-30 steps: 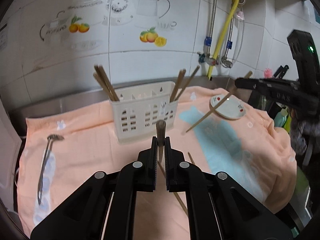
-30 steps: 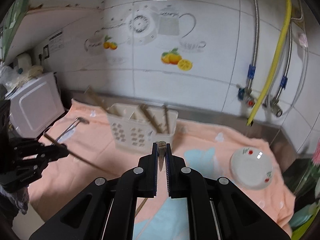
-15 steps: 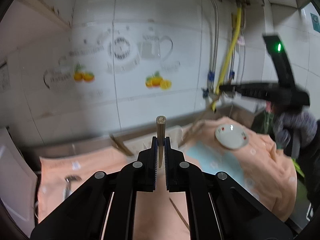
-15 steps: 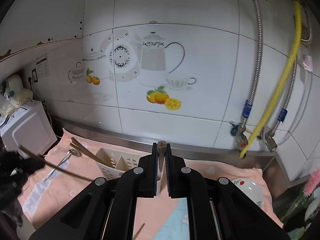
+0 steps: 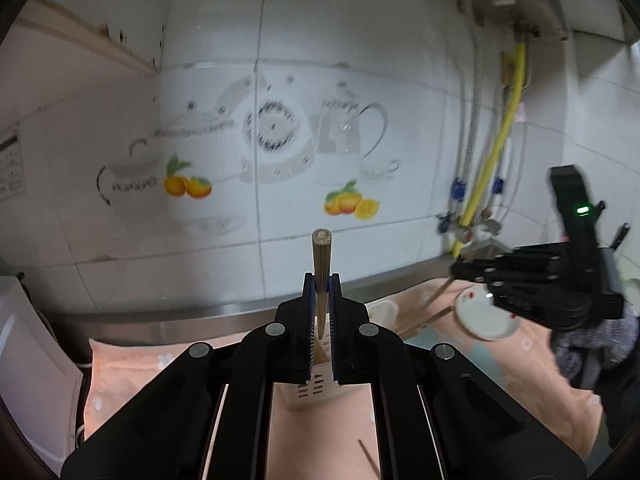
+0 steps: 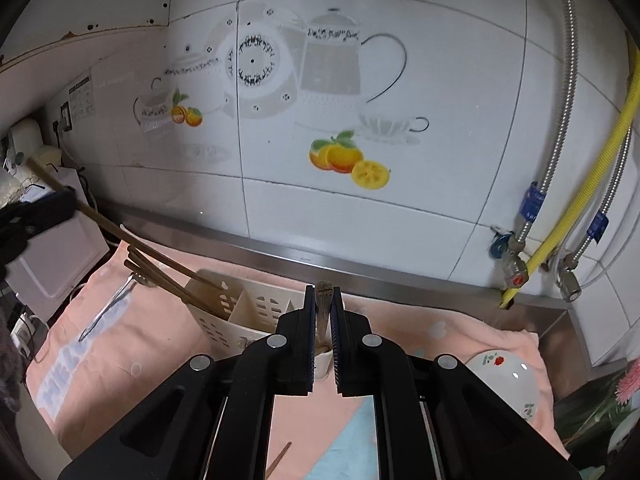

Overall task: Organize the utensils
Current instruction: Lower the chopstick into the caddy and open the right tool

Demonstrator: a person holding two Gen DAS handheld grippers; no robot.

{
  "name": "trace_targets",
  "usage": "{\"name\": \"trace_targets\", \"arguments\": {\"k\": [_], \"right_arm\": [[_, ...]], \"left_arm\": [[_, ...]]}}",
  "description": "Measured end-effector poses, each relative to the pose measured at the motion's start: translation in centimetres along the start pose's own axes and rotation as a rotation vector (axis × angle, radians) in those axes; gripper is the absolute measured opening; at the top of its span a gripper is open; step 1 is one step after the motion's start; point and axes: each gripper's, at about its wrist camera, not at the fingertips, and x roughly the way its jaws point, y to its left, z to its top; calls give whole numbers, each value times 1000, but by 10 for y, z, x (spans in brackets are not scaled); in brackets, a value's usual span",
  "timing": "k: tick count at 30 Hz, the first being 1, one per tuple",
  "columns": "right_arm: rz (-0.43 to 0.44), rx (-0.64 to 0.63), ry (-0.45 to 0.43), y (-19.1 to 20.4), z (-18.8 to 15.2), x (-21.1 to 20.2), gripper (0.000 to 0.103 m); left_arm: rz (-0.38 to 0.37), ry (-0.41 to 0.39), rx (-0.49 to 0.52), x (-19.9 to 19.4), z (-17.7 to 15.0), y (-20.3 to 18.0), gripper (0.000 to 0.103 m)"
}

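My left gripper (image 5: 321, 282) is shut on a wooden chopstick (image 5: 321, 264) that stands upright above the white slotted utensil holder (image 5: 310, 390). My right gripper (image 6: 323, 294) is shut on another chopstick (image 6: 322, 300), right over the right end of the holder (image 6: 240, 316). The left gripper's chopstick (image 6: 132, 240) slants down into the holder's left compartment beside two others. The right gripper (image 5: 520, 276) shows at the right of the left wrist view with its chopstick (image 5: 434, 296) angled down.
The holder stands on a peach towel (image 6: 152, 344) against a tiled wall. A steel spoon (image 6: 108, 308) lies on the towel at left. A small white dish (image 6: 508, 376) sits at right. A loose chopstick (image 6: 280, 456) lies near the front. Yellow hose and pipes (image 6: 560, 216) are at right.
Both grippers have tilted up and moved in over the holder. The chopsticks went from lying slanted to near upright, with their lower ends now at the holder.
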Motion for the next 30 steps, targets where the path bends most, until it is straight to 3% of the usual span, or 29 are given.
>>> {"name": "trace_targets", "arguments": {"k": [6, 15, 23, 26, 28, 30], "right_arm": [[-1, 2, -2, -2, -3, 3, 7], [-2, 15, -15, -6, -7, 3, 8], [-6, 23, -44, -6, -15, -8, 23], [-6, 34, -58, -7, -22, -16, 29], [-11, 34, -66, -5, -31, -24, 31], [-12, 37, -72, -2, -41, -31, 36]], "left_arm": [[-3, 77, -42, 32, -16, 9, 5], [-7, 123, -52, 53, -29, 12, 6], [-5, 123, -63, 52, -32, 13, 7], [-3, 112, -63, 45, -32, 12, 13], [0, 103, -64, 37, -33, 11, 27], [2, 92, -63, 29, -36, 10, 32]]}}
